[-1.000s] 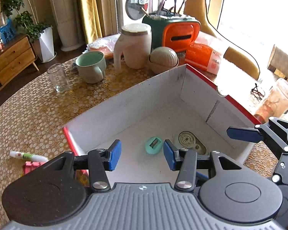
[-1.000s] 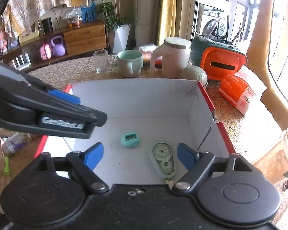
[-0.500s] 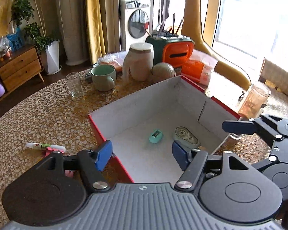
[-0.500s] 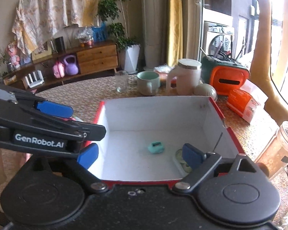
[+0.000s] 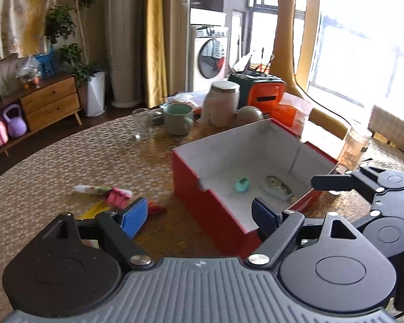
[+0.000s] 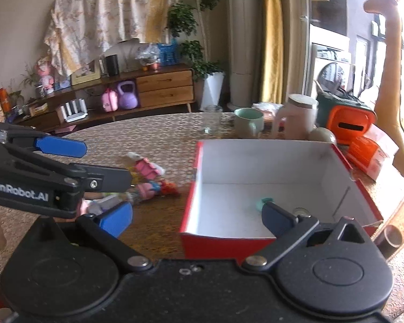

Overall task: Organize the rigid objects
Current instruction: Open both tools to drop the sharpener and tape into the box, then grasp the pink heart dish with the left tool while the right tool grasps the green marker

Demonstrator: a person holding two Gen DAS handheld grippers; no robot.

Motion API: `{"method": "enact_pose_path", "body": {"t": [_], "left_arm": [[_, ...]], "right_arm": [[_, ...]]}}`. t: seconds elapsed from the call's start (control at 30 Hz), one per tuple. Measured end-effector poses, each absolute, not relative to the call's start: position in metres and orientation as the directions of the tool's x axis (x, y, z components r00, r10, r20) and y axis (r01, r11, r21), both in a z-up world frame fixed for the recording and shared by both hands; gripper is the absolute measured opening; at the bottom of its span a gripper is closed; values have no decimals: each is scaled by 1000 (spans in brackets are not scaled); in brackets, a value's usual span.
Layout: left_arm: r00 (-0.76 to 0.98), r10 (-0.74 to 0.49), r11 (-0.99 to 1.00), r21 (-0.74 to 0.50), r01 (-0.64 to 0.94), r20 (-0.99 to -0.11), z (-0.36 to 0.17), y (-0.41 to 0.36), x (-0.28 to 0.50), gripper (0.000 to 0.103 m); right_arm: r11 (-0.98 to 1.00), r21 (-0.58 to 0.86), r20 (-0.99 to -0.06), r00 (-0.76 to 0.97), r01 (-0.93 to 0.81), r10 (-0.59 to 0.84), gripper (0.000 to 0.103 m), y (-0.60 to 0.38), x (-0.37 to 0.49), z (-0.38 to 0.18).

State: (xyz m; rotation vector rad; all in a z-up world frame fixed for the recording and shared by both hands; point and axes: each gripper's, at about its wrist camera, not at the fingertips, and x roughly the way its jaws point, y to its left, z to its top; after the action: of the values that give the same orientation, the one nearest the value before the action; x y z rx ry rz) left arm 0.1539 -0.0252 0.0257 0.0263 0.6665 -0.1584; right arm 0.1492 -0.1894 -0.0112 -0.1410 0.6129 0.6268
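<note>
1. While two small things already lie in the red box (image 5: 202, 196), most of the sorting looks undone to me: a loose heap of small things (image 6: 148, 177) sits on the patterned table (image 5: 67, 161) just left of the box, outside it. I would call the job started, not half finished.
2. That box, white inside and open at the top, is the biggest container on the table. On its floor lie a teal sharpener-like piece (image 5: 241, 184) and, just right of it, a flat oval correction-tape dispenser (image 5: 278, 188), apart from each other. The rest of the floor is bare.
3. At the far side of the table stands a green and orange holder (image 5: 258, 91) with utensil handles sticking up out of it.
4. Left of that is a pale lidded jug (image 5: 220, 102), lid on, so I cannot say what it holds.
5. A green mug (image 5: 178, 118) stands left of the jug; its inside is not visible from here.
6. A clear glass (image 5: 141, 123), farther left again, looks empty.
7. Both tools hang at the near side with nothing between their pads. The left gripper (image 5: 199, 214) is spreading its jaws over the box's near-left corner; the right gripper (image 6: 196, 215) is opening to its widest near the box's near wall.
8. In the heap I can make out a white tube (image 5: 90, 189), a pink clip-like piece (image 5: 117, 196) and something red-orange (image 6: 168, 187); the rest is too blurred to name.
</note>
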Motion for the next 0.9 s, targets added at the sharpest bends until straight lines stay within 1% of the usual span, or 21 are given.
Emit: {"method": "enact_pose_path", "body": {"t": [0.07, 0.2, 0.23, 0.27, 0.33, 0.43, 0.5, 0.57, 0.7, 0.9], "left_arm": [[780, -125, 989, -20, 143, -613, 24, -16, 147, 87], [795, -117, 993, -55, 104, -596, 22, 9, 133, 87], [803, -113, 994, -63, 95, -586, 23, 16, 129, 90], [810, -111, 994, -66, 90, -576, 23, 22, 125, 96], [827, -97, 995, -59, 77, -554, 23, 33, 118, 103], [852, -63, 998, -24, 58, -519, 19, 48, 105, 103], [858, -28, 999, 2, 34, -513, 13, 57, 100, 103], [850, -7, 1000, 4, 11, -527, 6, 66, 97, 103], [813, -7, 999, -35, -16, -582, -12, 86, 94, 103], [787, -2, 998, -57, -41, -617, -42, 106, 88, 103]], "right_arm": [[795, 48, -574, 635, -605, 517, 103, -181, 143, -11], [774, 40, -575, 619, -632, 535, 103, -166, 133, -15], [768, 41, -576, 612, -640, 541, 103, -162, 132, -17], [761, 43, -578, 605, -647, 547, 103, -159, 130, -18], [751, 40, -582, 595, -659, 554, 103, -151, 125, -21], [738, 44, -589, 579, -673, 563, 103, -144, 124, -25], [730, 54, -594, 565, -681, 572, 103, -138, 122, -28], [723, 63, -600, 553, -688, 579, 103, -133, 122, -31], [684, 73, -613, 508, -726, 605, 103, -121, 117, -41], [613, 61, -647, 436, -788, 625, 101, -98, 108, -61]]}}
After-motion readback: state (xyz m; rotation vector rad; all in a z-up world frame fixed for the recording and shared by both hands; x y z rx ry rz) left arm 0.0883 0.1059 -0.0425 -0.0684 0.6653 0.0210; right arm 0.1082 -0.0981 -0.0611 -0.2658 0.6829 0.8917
